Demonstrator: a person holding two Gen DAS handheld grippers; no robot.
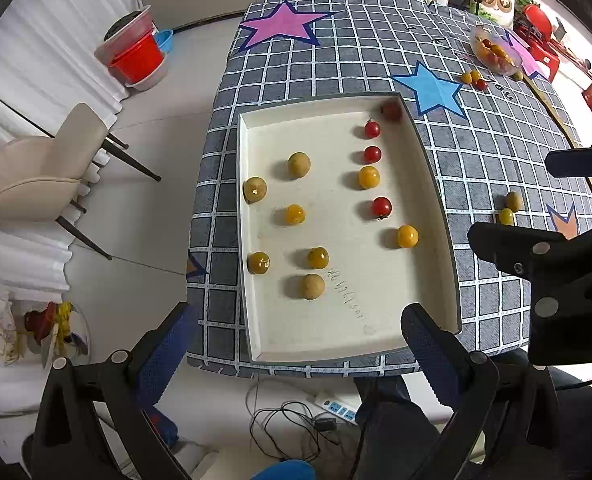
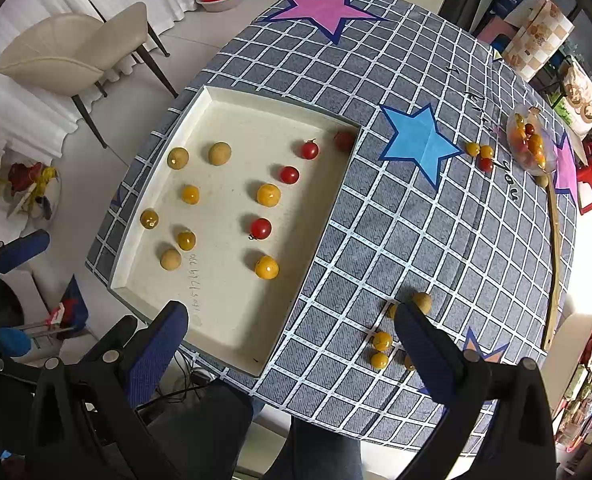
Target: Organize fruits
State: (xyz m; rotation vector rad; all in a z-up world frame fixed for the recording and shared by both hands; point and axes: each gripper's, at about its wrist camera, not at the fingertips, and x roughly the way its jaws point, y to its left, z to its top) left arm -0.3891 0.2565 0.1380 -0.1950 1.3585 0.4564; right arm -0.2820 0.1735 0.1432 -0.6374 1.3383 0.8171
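Both claws [image 1: 296, 332] [image 2: 292, 328] gape wide above checked tablecloth [image 2: 416, 240], beige chair [image 2: 72, 56] beyond.

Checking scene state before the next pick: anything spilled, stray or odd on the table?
Yes. Loose fruits sit on the tablecloth outside the tray: a yellow cluster near the right hand-held gripper, and three beside the clear bowl. In the tray, red and yellow tomatoes mix in one column.
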